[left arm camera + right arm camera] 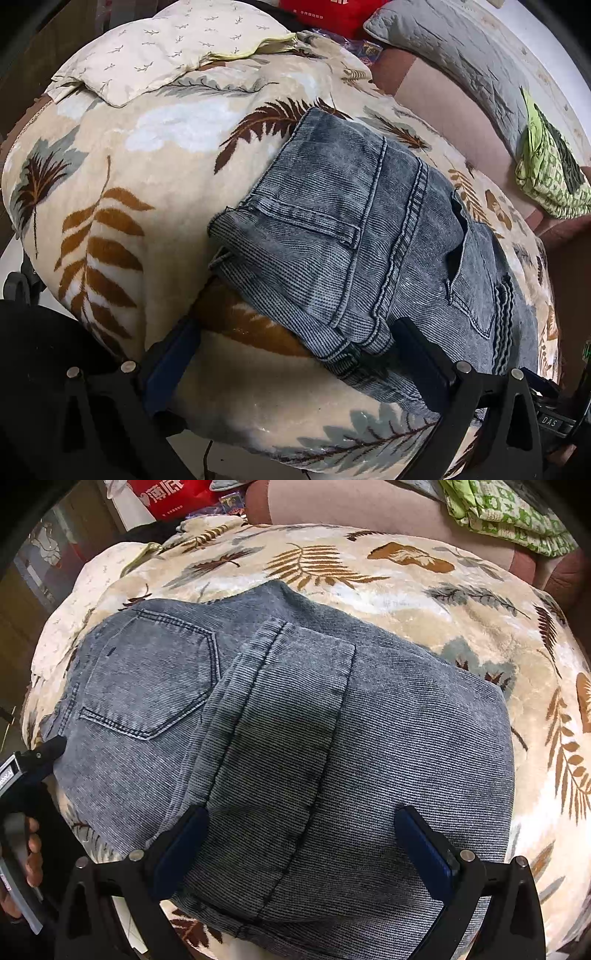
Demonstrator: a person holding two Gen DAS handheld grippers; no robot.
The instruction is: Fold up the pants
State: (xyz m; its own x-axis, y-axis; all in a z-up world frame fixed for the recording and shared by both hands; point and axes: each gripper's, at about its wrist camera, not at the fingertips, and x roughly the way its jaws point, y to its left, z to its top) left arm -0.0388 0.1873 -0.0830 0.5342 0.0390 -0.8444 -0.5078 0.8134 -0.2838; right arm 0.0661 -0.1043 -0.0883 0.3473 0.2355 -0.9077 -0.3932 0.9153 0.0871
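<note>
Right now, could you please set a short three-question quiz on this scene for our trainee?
1. True or false: the jeans lie folded on a leaf-print blanket.
2. Which gripper has both fingers spread above the denim? A) left gripper B) right gripper C) neither
3. Fill in: the green patterned cloth lies on the ____ of the blanket, from the left wrist view.

Key: 1 true; 2 B, open and holding nothing; 3 right, beyond the blanket's edge on the pink sofa.
</note>
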